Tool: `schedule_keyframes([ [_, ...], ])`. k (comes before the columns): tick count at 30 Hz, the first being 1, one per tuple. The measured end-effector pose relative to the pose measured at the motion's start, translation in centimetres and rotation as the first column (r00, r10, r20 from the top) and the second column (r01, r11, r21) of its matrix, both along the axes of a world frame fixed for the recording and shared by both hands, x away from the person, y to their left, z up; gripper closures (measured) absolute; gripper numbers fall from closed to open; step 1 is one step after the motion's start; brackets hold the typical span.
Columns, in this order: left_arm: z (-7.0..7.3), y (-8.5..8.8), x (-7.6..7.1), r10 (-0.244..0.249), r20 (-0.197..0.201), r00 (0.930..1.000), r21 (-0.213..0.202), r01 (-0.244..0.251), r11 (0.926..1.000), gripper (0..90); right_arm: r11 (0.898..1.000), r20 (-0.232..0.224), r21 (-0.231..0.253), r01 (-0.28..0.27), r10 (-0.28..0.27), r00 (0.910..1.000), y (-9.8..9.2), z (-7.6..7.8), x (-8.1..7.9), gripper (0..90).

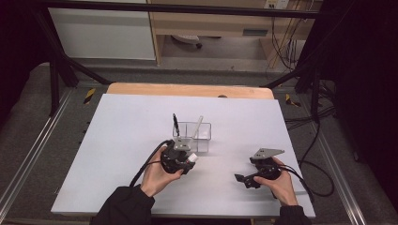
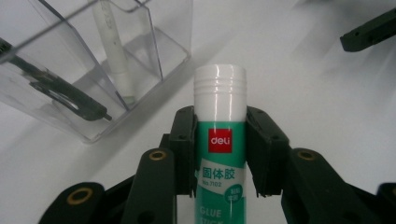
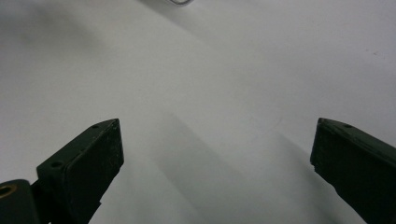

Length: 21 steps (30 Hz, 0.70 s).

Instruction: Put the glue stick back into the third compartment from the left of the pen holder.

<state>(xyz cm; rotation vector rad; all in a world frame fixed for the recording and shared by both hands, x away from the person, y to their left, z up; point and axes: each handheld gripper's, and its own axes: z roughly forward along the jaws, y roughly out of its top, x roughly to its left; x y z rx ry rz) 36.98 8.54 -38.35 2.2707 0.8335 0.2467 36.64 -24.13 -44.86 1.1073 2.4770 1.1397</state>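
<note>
My left gripper (image 2: 219, 140) is shut on a green and white glue stick (image 2: 219, 140) with a white cap, held just in front of a clear plastic organiser box (image 2: 93, 70). In the high view the left gripper (image 1: 190, 159) and the glue stick's white cap (image 1: 192, 158) sit right at the near side of the box (image 1: 192, 133). A black pen (image 1: 175, 124) and a white pen (image 1: 198, 125) stand in the box. My right gripper (image 3: 215, 154) is open over bare white surface, low at the table's right (image 1: 241, 178).
The white board (image 1: 117, 154) covers a wooden table (image 1: 187, 89). Black frame legs and cables stand beyond the far corners and at the right. Metal rails run along both sides.
</note>
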Motion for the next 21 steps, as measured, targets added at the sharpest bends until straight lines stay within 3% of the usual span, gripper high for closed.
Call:
schedule_keyframes([
  [10,1.6,-0.1,0.3,0.023,0.058,0.998,-0.078,-0.019,0.9968,65.3,1.0,-0.004,-0.002,-0.003,0.003,1.0,0.0,0.0,0.0,2.9],
  [21,3.4,-0.2,1.1,0.062,0.108,0.9922,-0.173,-0.043,0.984,65.3,1.0,-0.001,-0.001,-0.002,0.002,1.0,0.0,0.0,0.0,2.9],
])
